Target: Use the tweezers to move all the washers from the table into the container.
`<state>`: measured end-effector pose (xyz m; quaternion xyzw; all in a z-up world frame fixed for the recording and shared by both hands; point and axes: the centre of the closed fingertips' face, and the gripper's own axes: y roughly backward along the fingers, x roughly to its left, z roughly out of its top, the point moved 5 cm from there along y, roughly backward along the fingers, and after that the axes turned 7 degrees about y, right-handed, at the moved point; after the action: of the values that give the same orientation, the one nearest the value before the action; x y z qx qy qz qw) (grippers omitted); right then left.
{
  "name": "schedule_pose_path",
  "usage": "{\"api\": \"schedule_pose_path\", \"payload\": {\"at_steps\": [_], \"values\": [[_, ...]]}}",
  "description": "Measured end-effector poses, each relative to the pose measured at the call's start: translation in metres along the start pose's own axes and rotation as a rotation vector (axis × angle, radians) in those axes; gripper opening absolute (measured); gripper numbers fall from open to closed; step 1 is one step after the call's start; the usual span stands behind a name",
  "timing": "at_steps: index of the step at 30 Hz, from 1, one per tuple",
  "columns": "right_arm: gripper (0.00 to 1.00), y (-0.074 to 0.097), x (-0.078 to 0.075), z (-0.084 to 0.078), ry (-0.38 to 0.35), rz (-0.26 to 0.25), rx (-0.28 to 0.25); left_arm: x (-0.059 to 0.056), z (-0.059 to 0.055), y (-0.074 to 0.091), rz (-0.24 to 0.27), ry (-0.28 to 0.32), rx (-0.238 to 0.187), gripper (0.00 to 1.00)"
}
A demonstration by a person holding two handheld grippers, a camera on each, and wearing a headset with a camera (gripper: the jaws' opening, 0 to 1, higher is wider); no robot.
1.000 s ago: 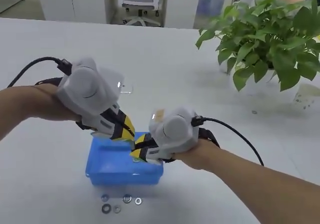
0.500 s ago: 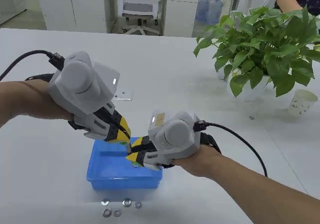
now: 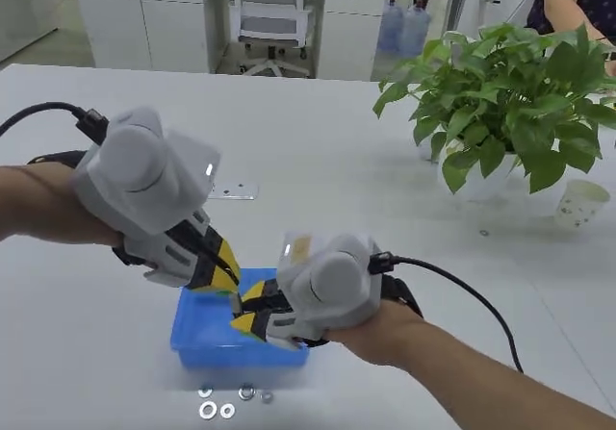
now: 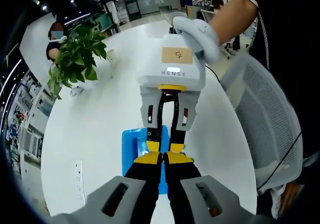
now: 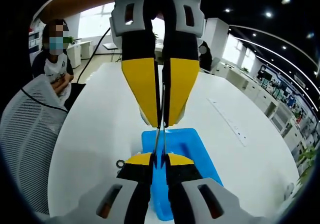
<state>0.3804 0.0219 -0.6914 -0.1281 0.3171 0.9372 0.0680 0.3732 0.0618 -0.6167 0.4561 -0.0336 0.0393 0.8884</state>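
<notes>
Above the blue container [image 3: 204,340], my left gripper [image 3: 227,282] and right gripper [image 3: 244,321] meet tip to tip. Slim metal tweezers [image 5: 160,115] run between the yellow pads of both. The left gripper [image 5: 161,124] pinches their upper part. The right gripper [image 5: 159,160] is shut on their lower end, with the container [image 5: 189,145] below. In the left gripper view my own jaws [image 4: 163,158] are together, facing the right gripper [image 4: 164,146]. Several washers [image 3: 227,411] lie on the table in front of the container. One washer [image 5: 120,163] shows beside it.
A potted plant [image 3: 510,103] and a paper cup [image 3: 582,201] stand at the far right of the white table. A small flat plate [image 3: 234,191] lies behind the left gripper. An office chair [image 3: 269,16] stands beyond the table. A person [image 5: 52,58] sits near a mesh chair [image 5: 25,134].
Both grippers have stayed tip to tip and moved lower and a little left over the container. The head camera has shifted, so the washers sit lower in view.
</notes>
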Motion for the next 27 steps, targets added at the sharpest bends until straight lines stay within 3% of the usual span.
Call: {"api": "schedule_pose_path", "payload": {"at_steps": [15,27], "values": [[0.11,-0.007,0.032,-0.001,-0.007,0.034,-0.002,-0.027,-0.011,-0.006,-0.027,0.011,0.018,0.06],[0.11,-0.017,0.054,-0.012,-0.013,0.072,0.017,-0.044,-0.025,-0.020,-0.046,0.033,0.017,0.06]]}}
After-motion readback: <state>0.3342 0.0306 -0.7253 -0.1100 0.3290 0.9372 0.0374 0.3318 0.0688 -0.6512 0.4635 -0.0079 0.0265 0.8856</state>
